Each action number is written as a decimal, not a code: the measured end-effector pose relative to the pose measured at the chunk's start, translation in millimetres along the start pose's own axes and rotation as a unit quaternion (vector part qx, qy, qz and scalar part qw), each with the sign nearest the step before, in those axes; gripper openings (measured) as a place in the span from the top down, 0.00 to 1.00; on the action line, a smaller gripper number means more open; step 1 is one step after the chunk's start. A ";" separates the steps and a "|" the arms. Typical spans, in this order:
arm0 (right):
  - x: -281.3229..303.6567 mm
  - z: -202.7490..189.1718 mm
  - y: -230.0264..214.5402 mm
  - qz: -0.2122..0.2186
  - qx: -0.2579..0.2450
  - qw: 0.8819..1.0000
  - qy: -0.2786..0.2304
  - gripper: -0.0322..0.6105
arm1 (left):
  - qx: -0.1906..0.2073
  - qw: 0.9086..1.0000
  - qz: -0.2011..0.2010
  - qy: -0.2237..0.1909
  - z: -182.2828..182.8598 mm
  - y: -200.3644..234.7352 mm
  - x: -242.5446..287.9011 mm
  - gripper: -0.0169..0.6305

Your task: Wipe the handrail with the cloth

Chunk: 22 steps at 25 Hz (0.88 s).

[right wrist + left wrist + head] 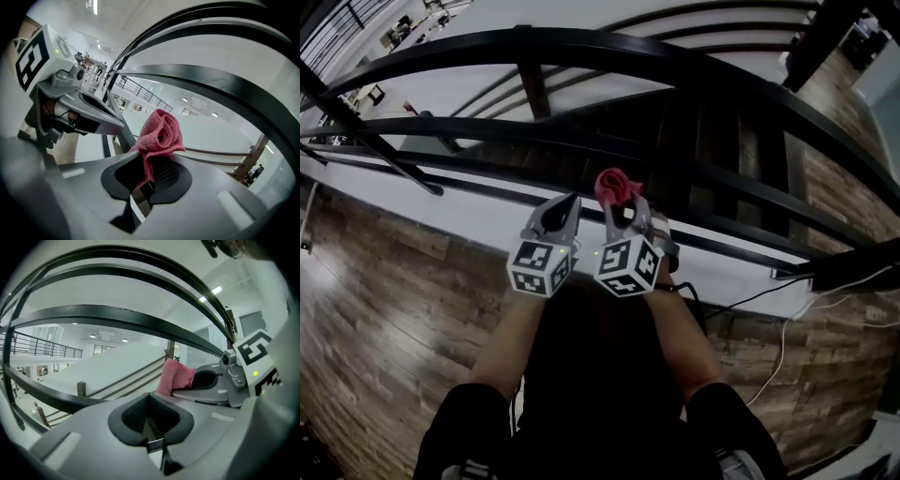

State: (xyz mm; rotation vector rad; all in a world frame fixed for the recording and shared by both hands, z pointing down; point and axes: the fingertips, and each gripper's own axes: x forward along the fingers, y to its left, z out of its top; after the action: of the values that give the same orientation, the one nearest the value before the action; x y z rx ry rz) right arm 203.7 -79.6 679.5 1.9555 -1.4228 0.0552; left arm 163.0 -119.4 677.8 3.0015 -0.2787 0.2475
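Observation:
A black handrail (pixel 581 42) curves across the top of the head view, with lower black rails (pixel 487 127) beneath it. My right gripper (pixel 623 208) is shut on a pink cloth (pixel 616 185), which bunches up above its jaws just short of the lower rail. In the right gripper view the cloth (pixel 159 133) sticks out of the right gripper (pixel 150 176), with the handrail (pixel 211 79) arching beyond. My left gripper (pixel 566 202) is right beside it, shut with nothing in it. The left gripper (pixel 151 420) sees the cloth (pixel 176 376) to its right.
A white ledge (pixel 441 206) runs under the railing, and dark stair treads (pixel 609 131) drop away beyond it. The floor (pixel 384 300) is wood plank. A white cable (pixel 787 328) trails on the right. The person's arms and dark clothes fill the lower middle.

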 end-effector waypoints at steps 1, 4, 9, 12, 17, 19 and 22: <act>-1.8 -1.9 -2.7 -0.006 0.005 1.000 0.003 0.89 | 0.004 1.000 -0.007 -0.003 2.0 -3.2 3.4 0.98; -9.7 -7.9 -10.2 -0.024 0.022 0.999 0.017 0.89 | -0.004 1.000 -0.031 -0.005 7.2 -11.8 7.2 0.98; -23.1 -24.0 -22.9 -0.046 0.055 0.997 0.040 0.89 | -0.031 0.998 -0.062 -0.003 5.7 -25.6 13.1 0.98; -29.6 -31.6 -30.7 -0.063 0.067 0.994 0.053 0.89 | -0.025 0.996 -0.082 -0.007 8.3 -38.4 20.5 0.98; -46.9 -51.1 -45.9 -0.099 0.081 0.988 0.081 0.89 | -0.048 0.992 -0.119 -0.007 11.1 -59.7 26.8 0.98; -51.6 -58.9 -54.3 -0.107 0.087 0.986 0.094 0.89 | -0.055 0.990 -0.131 -0.005 12.2 -67.3 31.5 0.98; -60.8 -75.7 -62.6 -0.111 0.090 0.983 0.116 0.89 | -0.055 0.987 -0.150 0.009 7.8 -84.1 37.3 0.98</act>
State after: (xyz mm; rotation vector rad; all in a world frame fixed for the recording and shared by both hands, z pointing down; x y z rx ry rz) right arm 259.9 21.3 678.6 2.1638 -1.0753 0.3086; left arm 216.5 -44.7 668.1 2.8769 0.1562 0.2195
